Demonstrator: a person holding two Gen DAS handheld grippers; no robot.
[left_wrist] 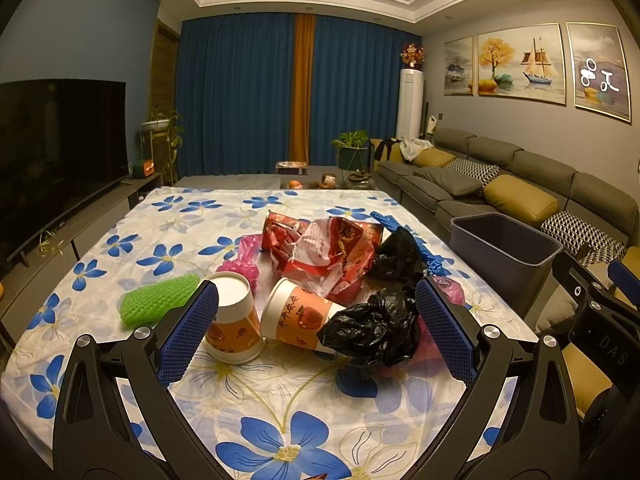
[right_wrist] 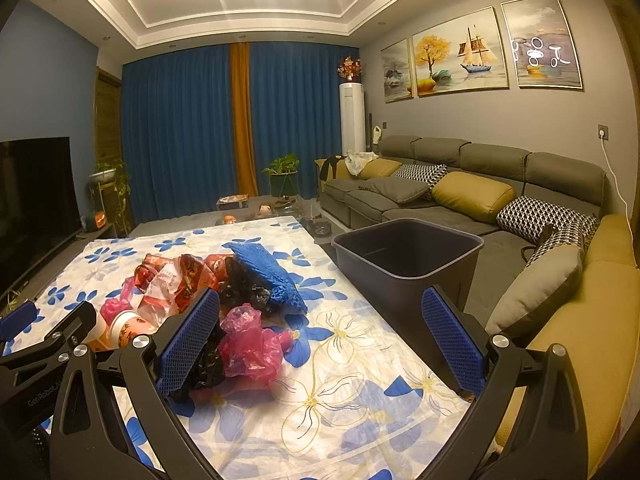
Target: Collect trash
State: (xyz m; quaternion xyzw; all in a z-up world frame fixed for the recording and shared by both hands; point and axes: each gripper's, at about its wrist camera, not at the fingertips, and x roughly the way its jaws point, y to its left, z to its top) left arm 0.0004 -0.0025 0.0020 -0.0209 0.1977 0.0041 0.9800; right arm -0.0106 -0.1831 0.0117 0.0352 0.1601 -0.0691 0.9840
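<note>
Left gripper wide open, empty, framing cups; right gripper likewise by bin (staging, probably).

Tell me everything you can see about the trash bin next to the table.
The trash bin is a dark grey, plastic-looking tub with a squarish open mouth, a rolled rim and walls that taper downward. It stands upright, off the table's right edge, between it and the sofa. Its visible inside looks empty. No trash or gripper touches it; whether it touches the table cannot be told.
</note>
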